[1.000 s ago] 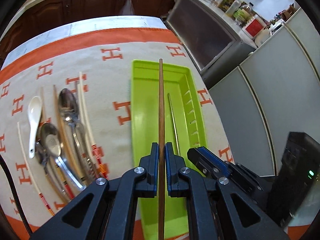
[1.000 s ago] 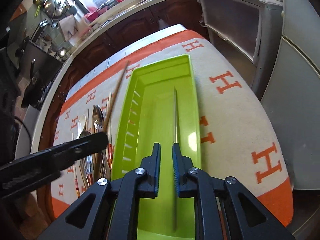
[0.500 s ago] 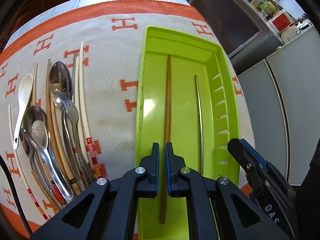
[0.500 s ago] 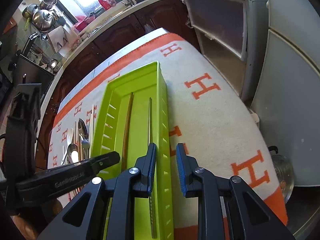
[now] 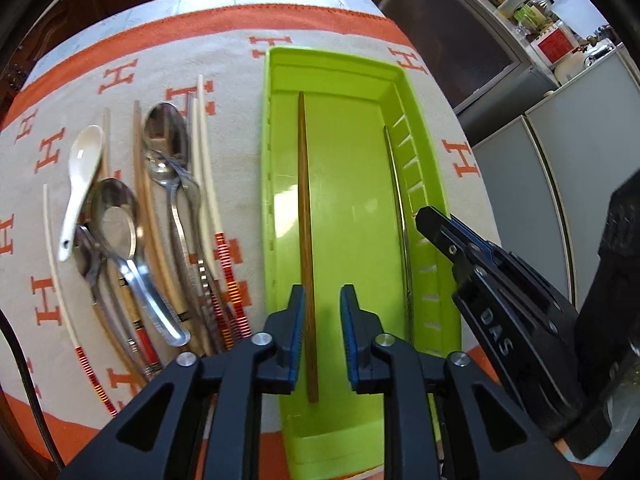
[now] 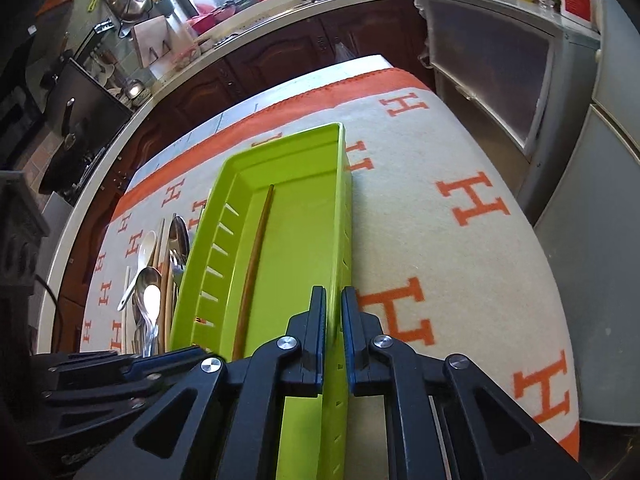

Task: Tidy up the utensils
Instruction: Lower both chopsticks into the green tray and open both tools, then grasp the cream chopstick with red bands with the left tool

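Observation:
A lime green tray (image 5: 276, 128) lies lengthwise on the cloth, also in the right wrist view (image 6: 296, 160). A brown wooden chopstick (image 5: 305, 216) lies loose in it, also seen from the right wrist (image 6: 256, 256), with a thin metal chopstick (image 5: 396, 208) along the slotted right wall. My left gripper (image 5: 323, 320) is open above the wooden chopstick's near end. My right gripper (image 6: 333, 312) straddles the tray's right wall with a narrow gap; it also shows in the left wrist view (image 5: 440, 228). Loose spoons, forks and chopsticks (image 5: 160, 216) lie left of the tray.
An orange-and-cream cloth (image 6: 440, 240) covers the table. A white ceramic spoon (image 5: 80, 176) lies at the far left of the pile. Grey cabinets (image 5: 560, 160) stand beyond the table's right edge. A kitchen counter (image 6: 280, 20) runs behind.
My left gripper has opened and let go of the wooden chopstick, which now lies in the tray. My right gripper has moved right onto the tray's right wall.

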